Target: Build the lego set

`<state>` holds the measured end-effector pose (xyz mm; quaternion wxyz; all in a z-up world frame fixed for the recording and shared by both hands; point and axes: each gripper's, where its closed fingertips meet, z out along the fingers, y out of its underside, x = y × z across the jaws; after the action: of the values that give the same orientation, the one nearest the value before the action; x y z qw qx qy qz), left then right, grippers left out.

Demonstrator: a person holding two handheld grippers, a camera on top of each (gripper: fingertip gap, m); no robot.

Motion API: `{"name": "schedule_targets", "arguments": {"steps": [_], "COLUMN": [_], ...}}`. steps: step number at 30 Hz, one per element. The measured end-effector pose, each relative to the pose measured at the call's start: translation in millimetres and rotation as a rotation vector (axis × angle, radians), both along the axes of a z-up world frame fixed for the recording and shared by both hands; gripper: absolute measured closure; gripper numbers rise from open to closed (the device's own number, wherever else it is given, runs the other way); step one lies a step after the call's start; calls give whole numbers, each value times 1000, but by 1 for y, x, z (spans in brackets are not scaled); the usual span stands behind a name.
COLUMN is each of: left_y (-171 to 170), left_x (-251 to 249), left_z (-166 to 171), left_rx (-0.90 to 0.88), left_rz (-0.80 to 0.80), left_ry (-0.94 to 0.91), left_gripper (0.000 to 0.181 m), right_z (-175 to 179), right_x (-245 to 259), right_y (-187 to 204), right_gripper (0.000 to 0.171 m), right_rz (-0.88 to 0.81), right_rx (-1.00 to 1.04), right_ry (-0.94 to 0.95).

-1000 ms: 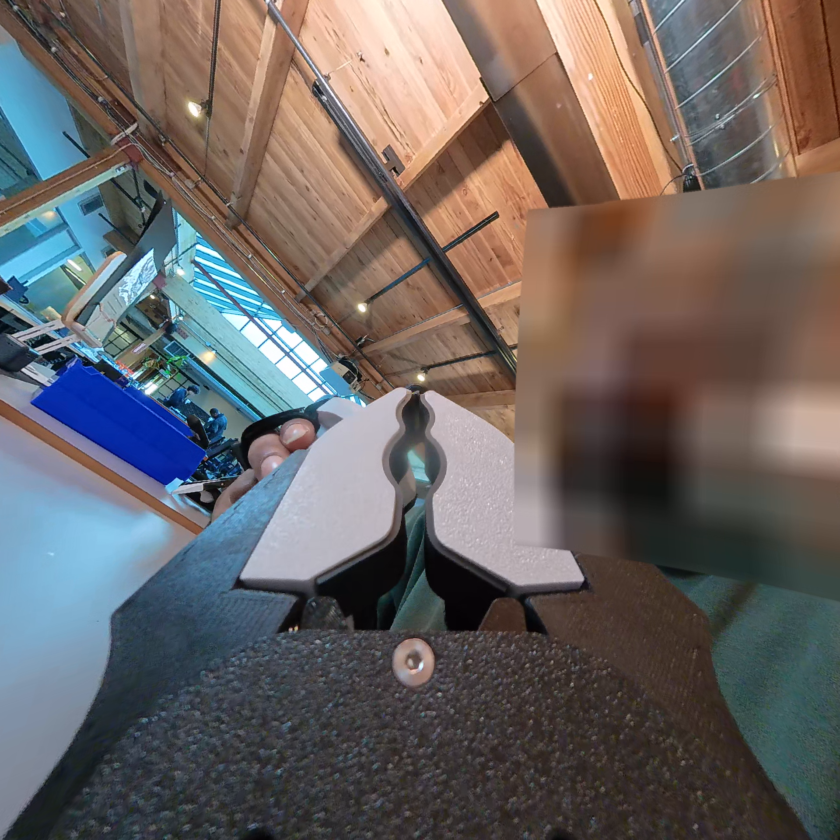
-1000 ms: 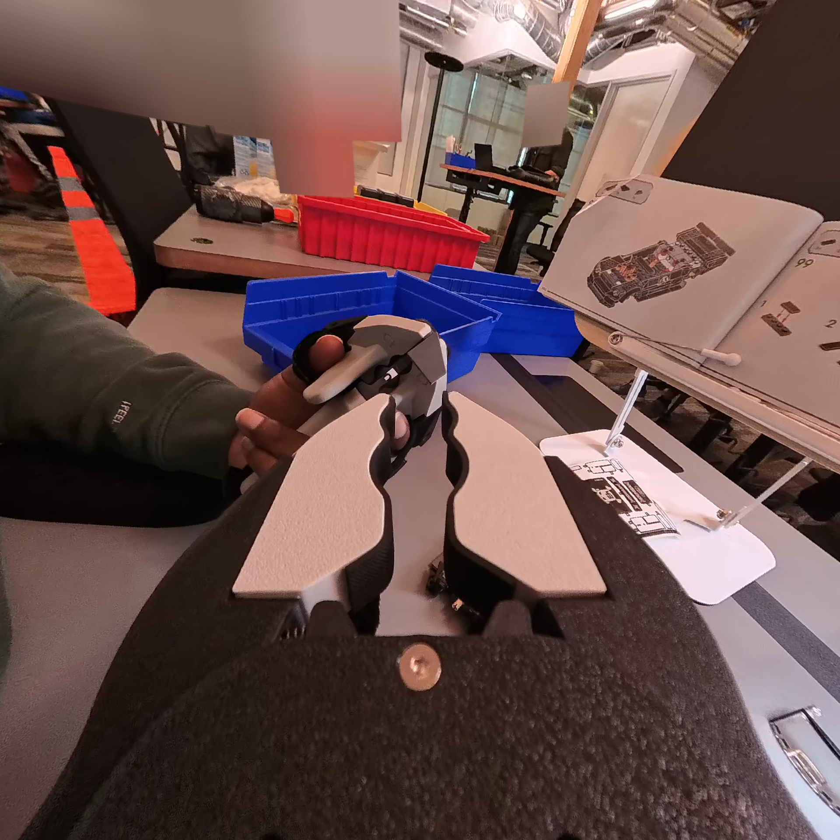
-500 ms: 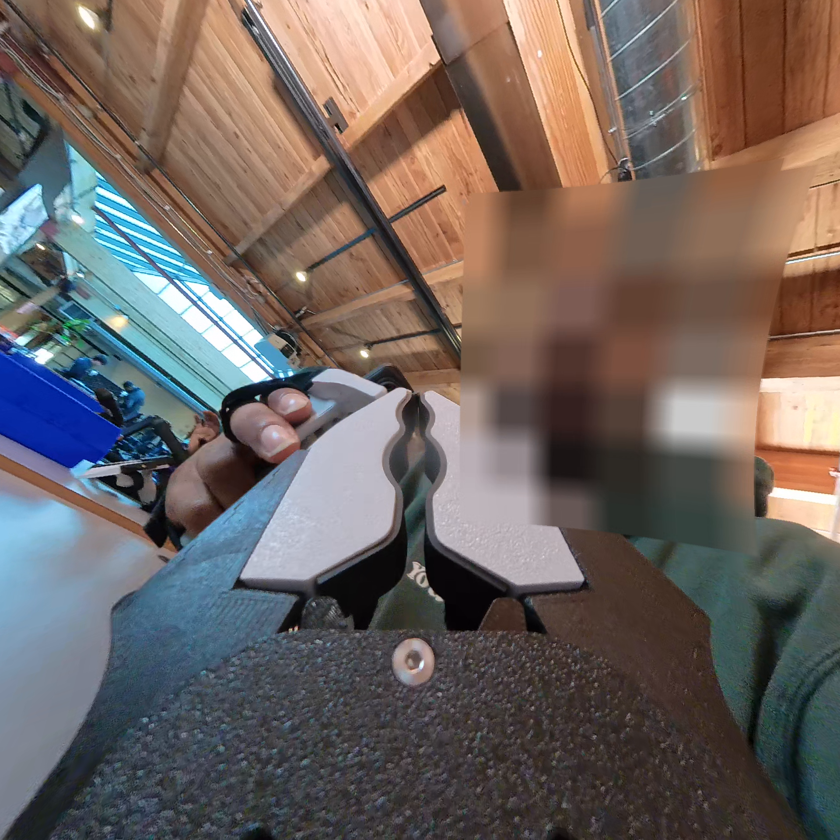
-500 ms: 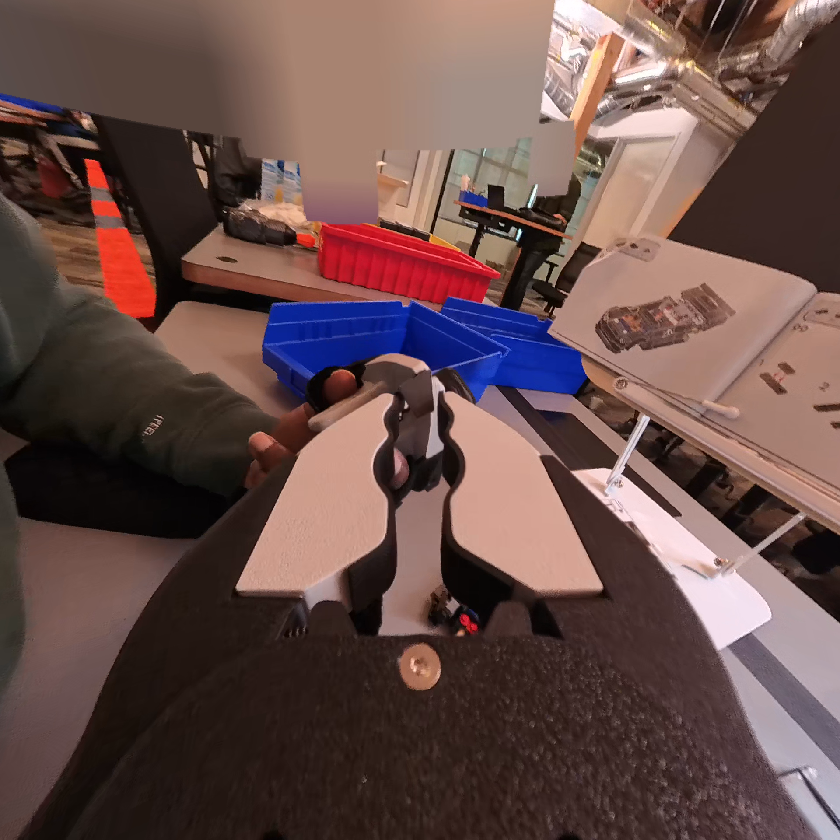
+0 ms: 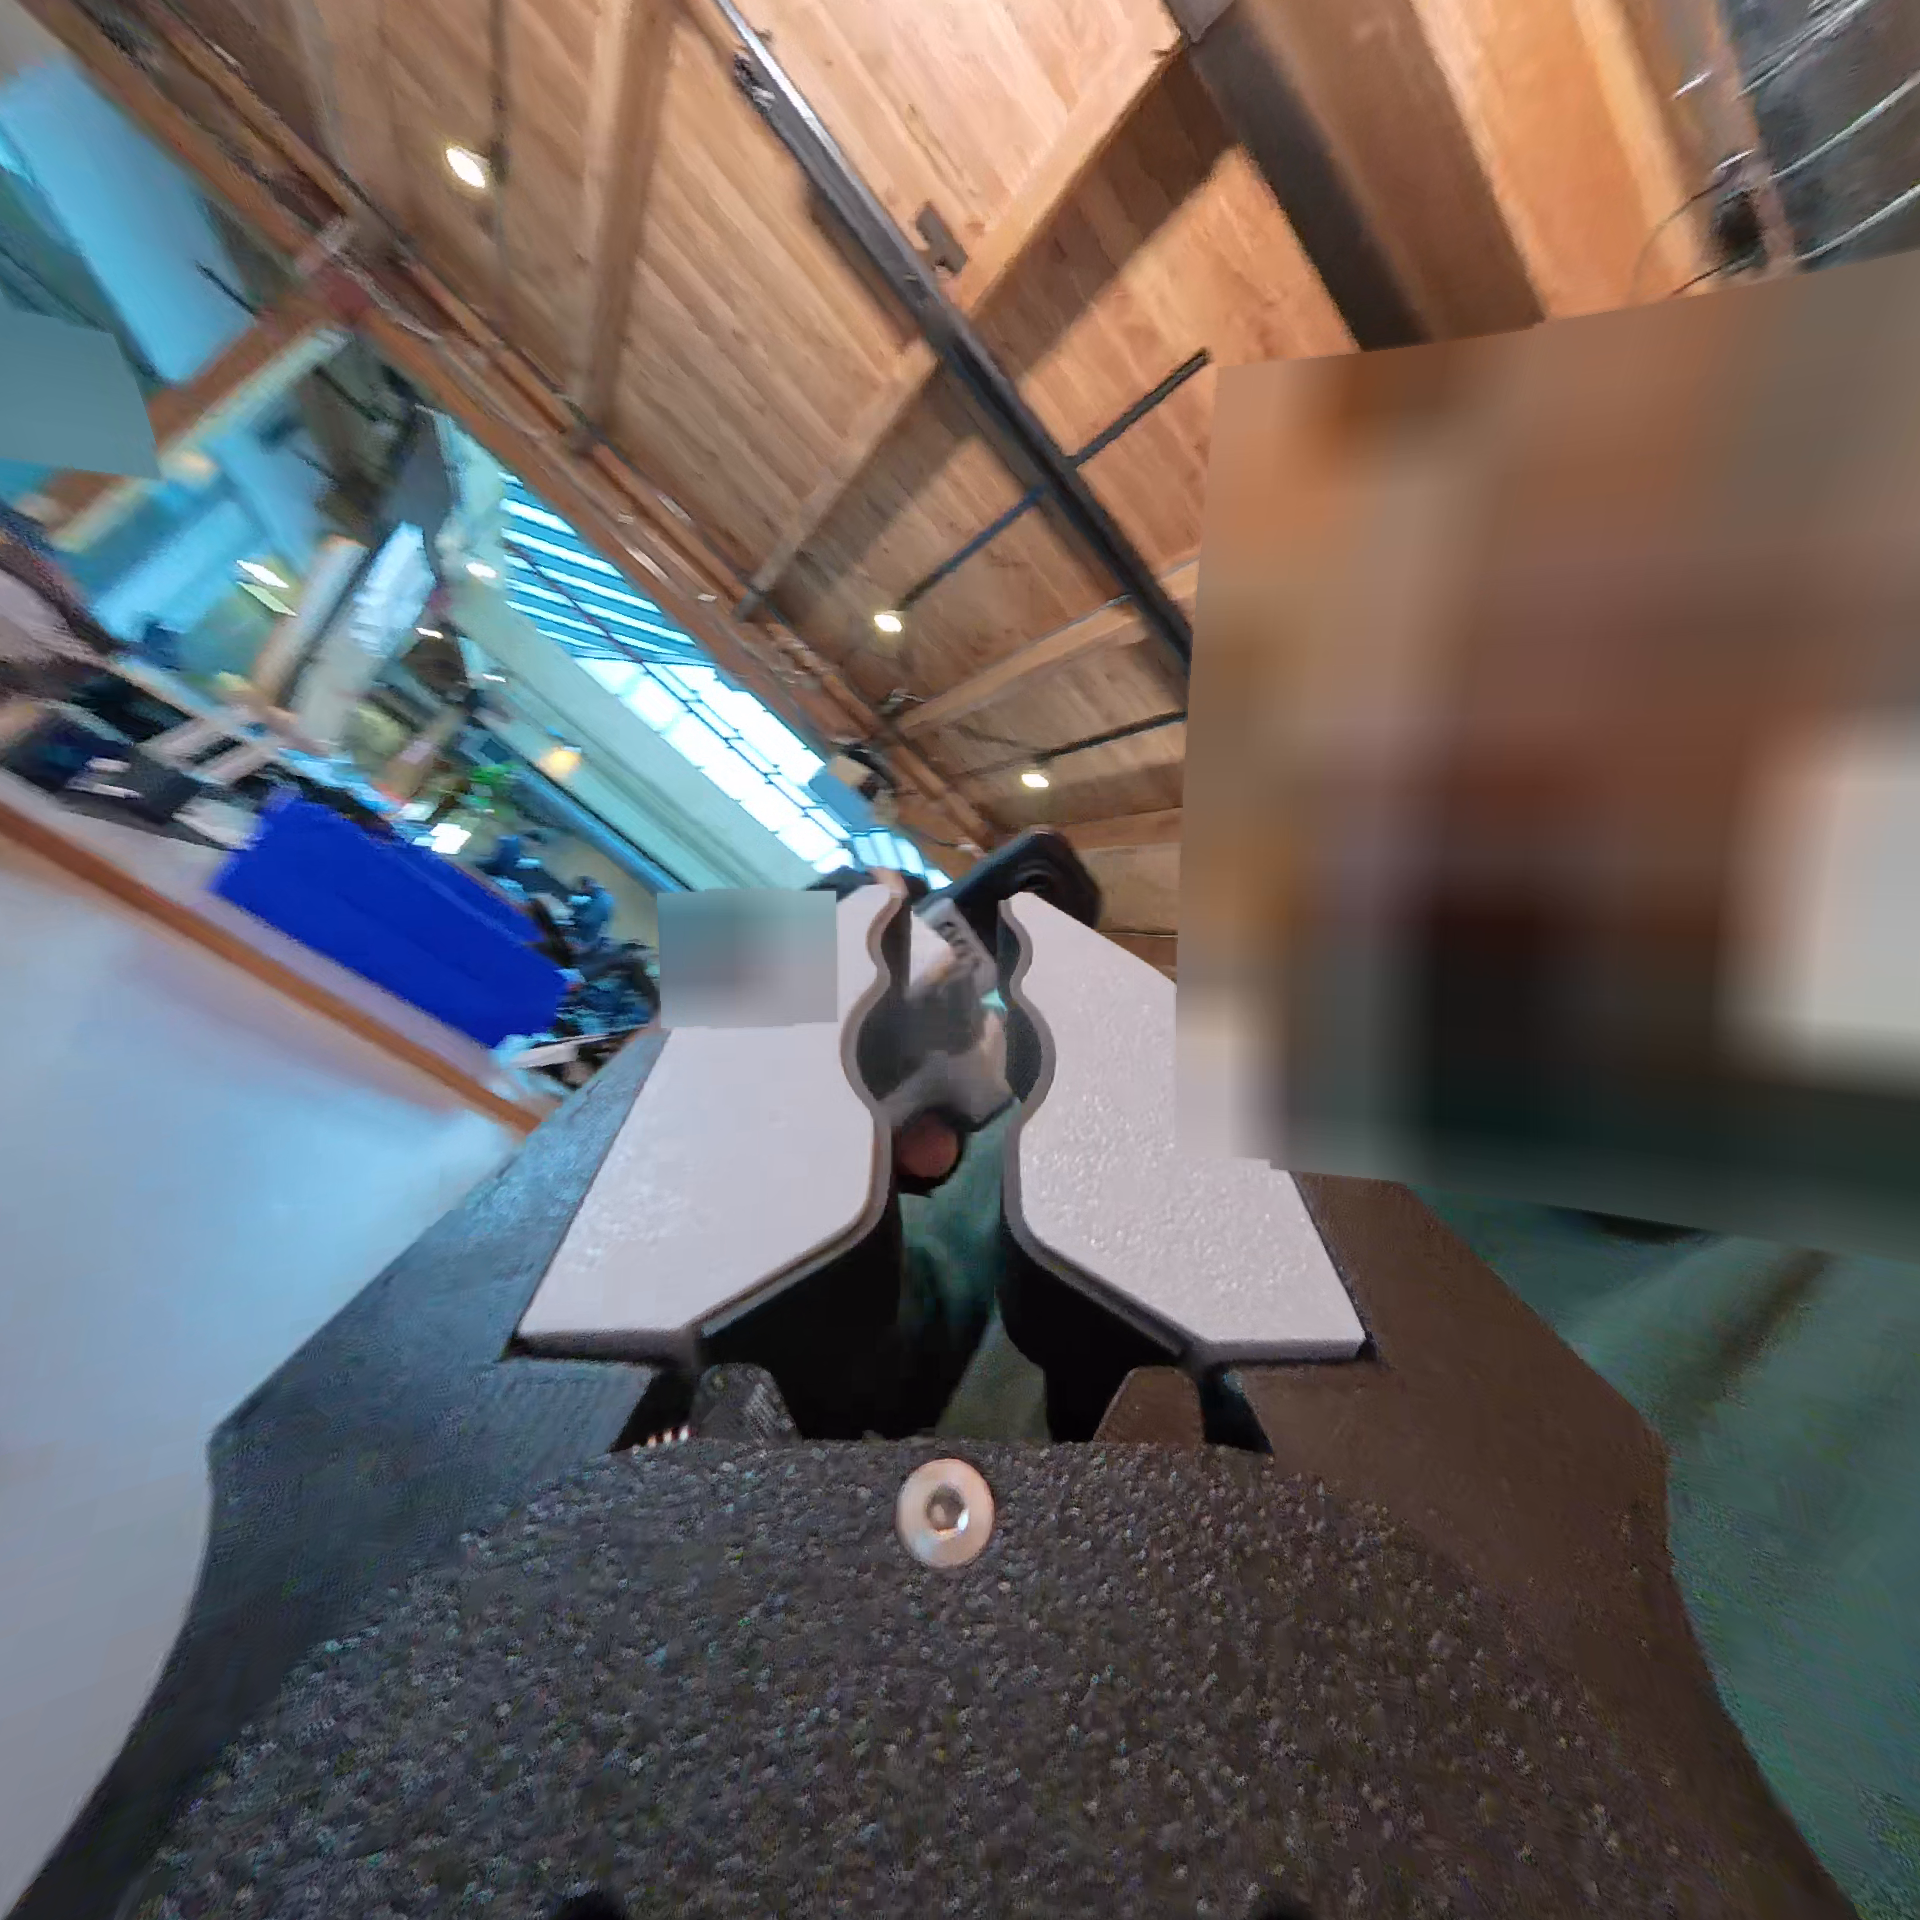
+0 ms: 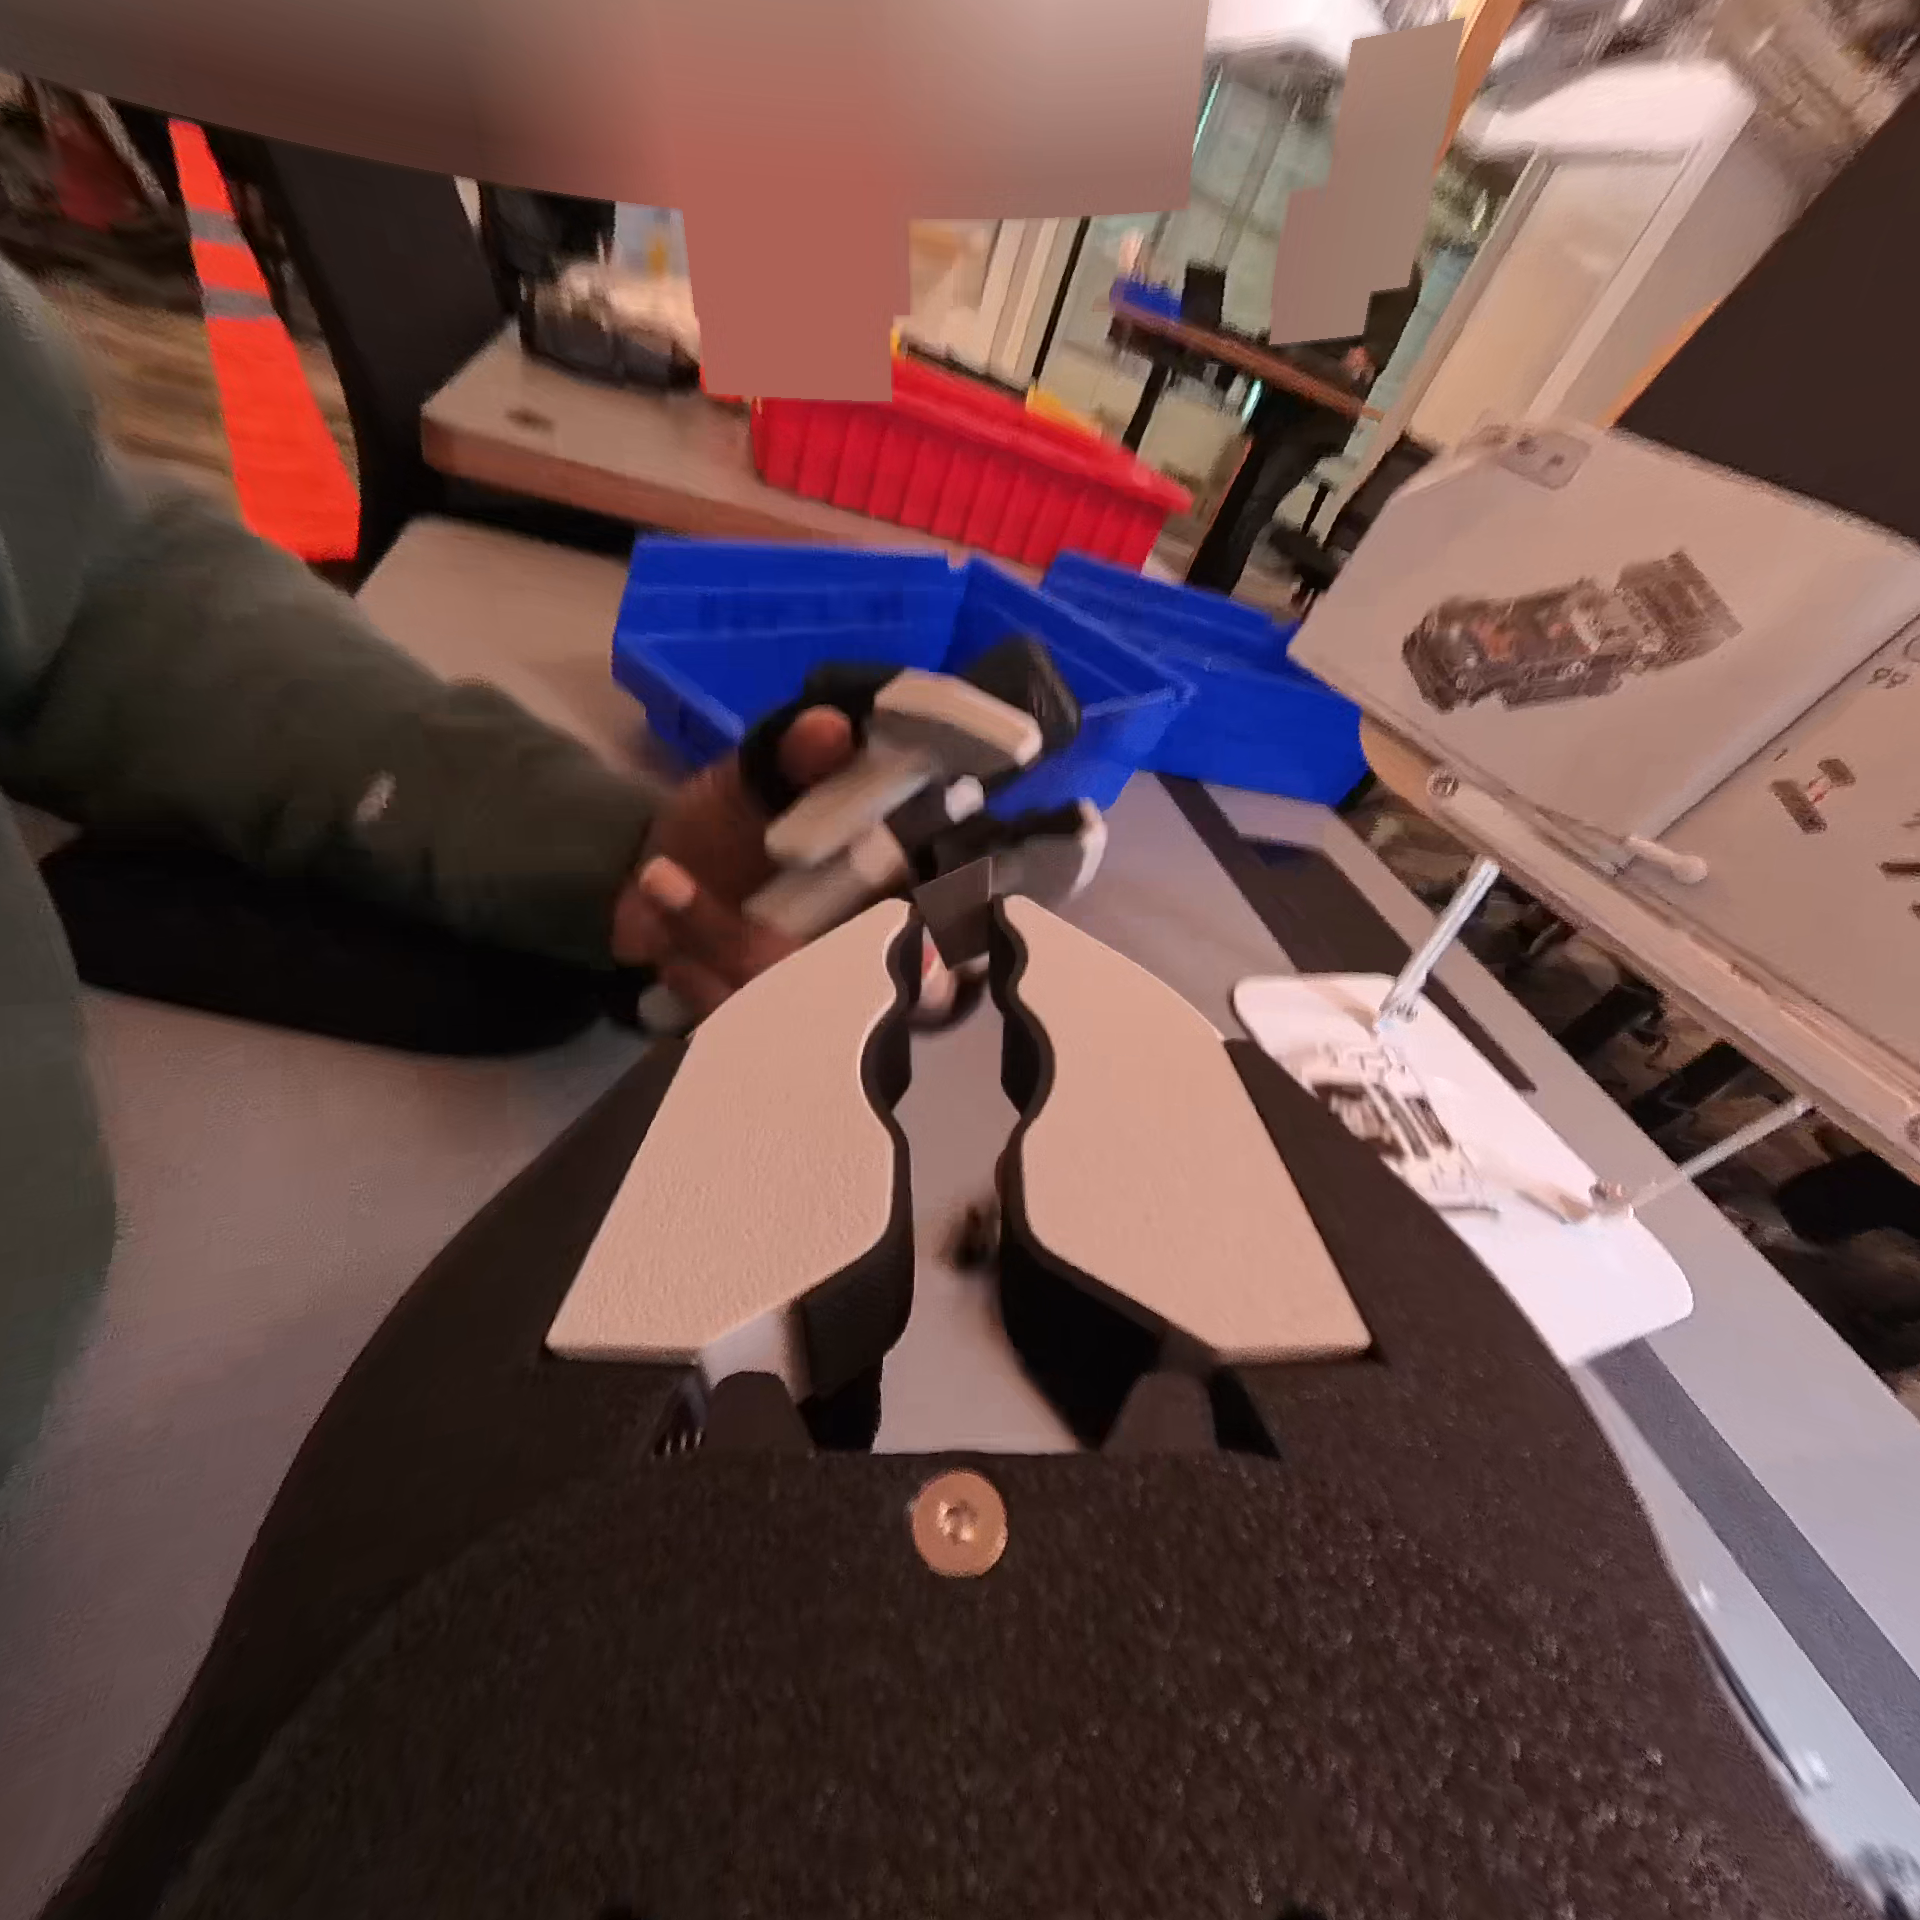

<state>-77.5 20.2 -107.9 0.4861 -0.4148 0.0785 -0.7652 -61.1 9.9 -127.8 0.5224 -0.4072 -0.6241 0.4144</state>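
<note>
My right gripper [image 6: 956, 920] has its jaws nearly closed on a small dark grey lego piece [image 6: 958, 902] at its fingertips, held above the grey table [image 6: 260, 1195]. My left gripper [image 5: 951, 914] points up toward the wooden ceiling, its jaws a narrow gap apart with nothing between them. It also shows in the right wrist view [image 6: 914, 790], held in a hand just beyond the dark piece and almost touching my right fingertips. A few small lego parts [image 6: 971, 1236] lie on the table under the right gripper. The open instruction booklet [image 6: 1558, 644] stands at the right.
Blue bins [image 6: 831, 613] sit on the table behind the grippers, with a red bin [image 6: 935, 468] on a farther table. The booklet stand's white base [image 6: 1455, 1174] is at the right. A green sleeve [image 6: 260, 727] reaches in from the left. An orange cone [image 6: 260, 364] stands behind. The grippers are tip to tip, or close to it.
My left gripper has gone from shut to slightly open and has swung in front of the right one. My right jaws have narrowed onto the dark grey piece.
</note>
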Motion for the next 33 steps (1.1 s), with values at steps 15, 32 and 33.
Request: {"name": "schedule_targets", "arguments": {"steps": [15, 32, 33], "left_y": [42, 46, 46], "left_x": [-16, -14, -14], "left_z": [-64, -85, -85], "left_rx": [84, 95, 97], "left_rz": [680, 677, 679], "left_ry": [1018, 1133, 1137], "left_gripper": [176, 178, 179], "right_z": [-152, -167, -168], "right_x": [29, 31, 31], "right_y": [36, 15, 15], "right_gripper": [159, 155, 154], "right_rz": [-142, -57, -54], "right_rx": [-113, -31, -27], "right_ry": [-718, -794, -794]}}
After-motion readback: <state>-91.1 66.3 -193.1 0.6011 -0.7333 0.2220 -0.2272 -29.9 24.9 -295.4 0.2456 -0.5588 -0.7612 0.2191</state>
